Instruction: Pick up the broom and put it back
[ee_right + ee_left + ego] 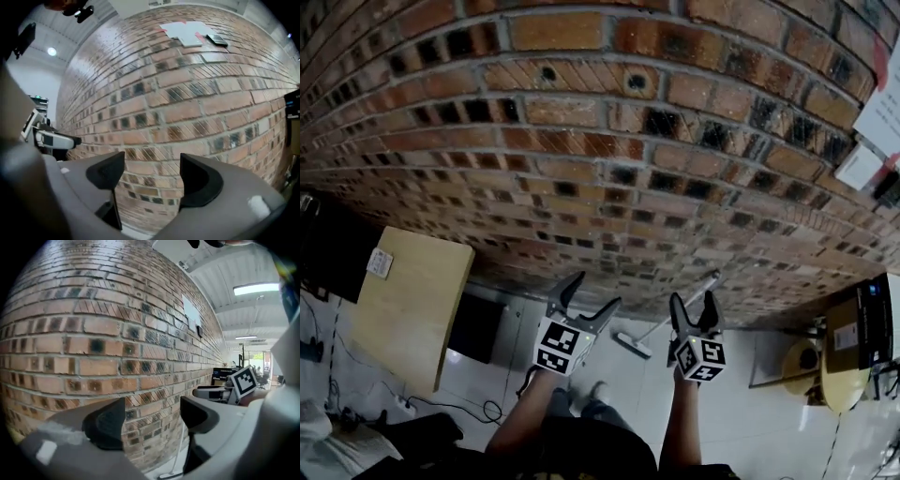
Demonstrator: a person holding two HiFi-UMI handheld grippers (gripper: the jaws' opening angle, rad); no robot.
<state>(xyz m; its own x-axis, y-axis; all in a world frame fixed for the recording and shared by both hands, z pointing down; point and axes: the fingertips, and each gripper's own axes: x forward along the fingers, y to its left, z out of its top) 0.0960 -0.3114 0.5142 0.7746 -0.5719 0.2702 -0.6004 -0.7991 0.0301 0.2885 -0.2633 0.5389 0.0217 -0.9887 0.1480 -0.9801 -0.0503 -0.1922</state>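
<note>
The broom (667, 317) leans against the brick wall (600, 141), its head on the floor and its pale handle slanting up to the right. My left gripper (592, 295) is held up in front of the wall, left of the broom, open and empty. My right gripper (694, 302) is raised just in front of the broom's handle, also open with nothing between its jaws. In the left gripper view the open jaws (152, 420) frame the wall, with the broom (180, 451) low between them. The right gripper view shows only brick between the open jaws (152, 176).
A light wooden table (408, 300) stands at the left with a black box (478, 328) beside it and cables on the floor. A round yellow stool (820, 375) and dark equipment (867, 328) sit at the right. Papers (881, 112) are taped on the wall.
</note>
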